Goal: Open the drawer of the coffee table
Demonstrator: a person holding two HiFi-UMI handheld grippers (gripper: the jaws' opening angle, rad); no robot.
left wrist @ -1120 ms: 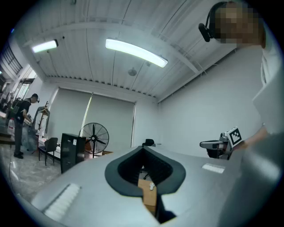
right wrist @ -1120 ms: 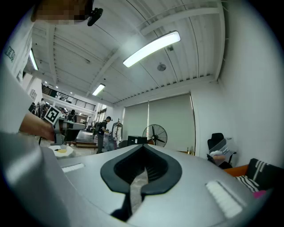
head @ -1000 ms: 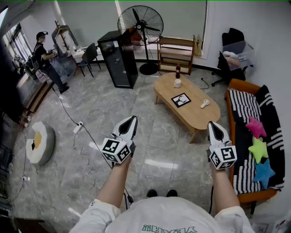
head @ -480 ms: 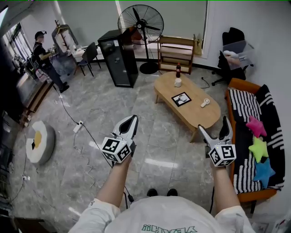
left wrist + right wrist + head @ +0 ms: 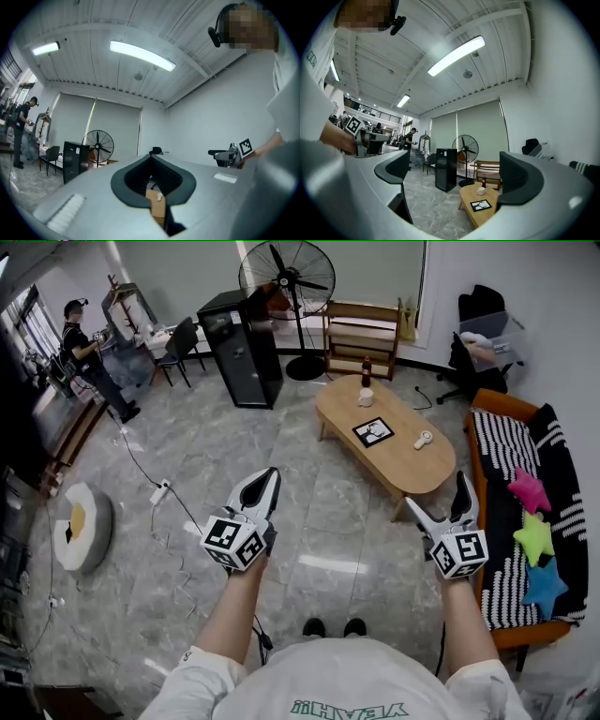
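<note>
Right claw (image 5: 436,495) jaws just spread wide, nothing between them; left claw (image 5: 267,479) jaws together, empty.
We see the coffee table (image 5: 412,474) ahead, apart from both: smooth oval wood top, long axis running away up-left, beside the striped sofa (image 5: 497,540).

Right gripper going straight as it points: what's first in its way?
Likely the coffee table: the right gripper, jaws just opened and empty, aims at its near end, though it may pass over it; height unclear.

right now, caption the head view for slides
Short of the coffee table: right hand-held gripper just opened, empty; left hand-held gripper shut.
</note>
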